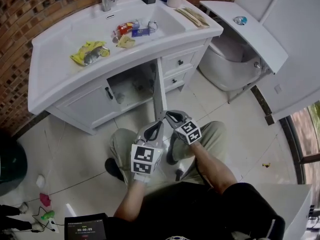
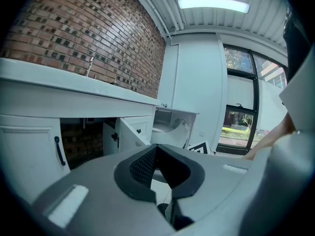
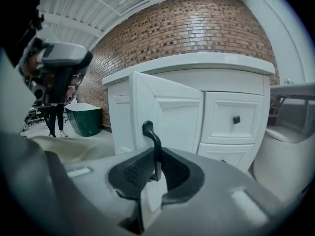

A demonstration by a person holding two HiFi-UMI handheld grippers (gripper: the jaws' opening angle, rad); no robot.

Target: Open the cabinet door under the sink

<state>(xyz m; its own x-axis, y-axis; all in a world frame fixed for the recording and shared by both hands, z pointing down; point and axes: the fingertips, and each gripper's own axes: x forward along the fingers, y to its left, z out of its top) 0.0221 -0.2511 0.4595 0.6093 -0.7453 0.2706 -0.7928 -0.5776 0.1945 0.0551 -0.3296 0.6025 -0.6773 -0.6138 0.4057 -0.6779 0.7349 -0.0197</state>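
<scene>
The right gripper (image 3: 156, 156) has its jaws closed on the slim, curved black door handle (image 3: 153, 137), with a ribbed dark pad pressing on each side. The handle is fixed to the white panelled cabinet door (image 3: 170, 114) under the sink. The door stands swung out, its free edge pointing toward the person. Behind it the cupboard opening (image 1: 132, 86) is dark.

The left gripper (image 2: 155, 150) has its jaws together with nothing between them. It is just beside the right one and clear of the door.

The neighbouring door (image 1: 82, 104) is closed. Two drawers (image 3: 235, 119) with small black knobs sit right of the opening. Glossy pale floor tiles (image 1: 220, 109) lie open beside the person's knees. The smooth white countertop (image 1: 50, 59) meets a red brick wall (image 1: 30, 9).
</scene>
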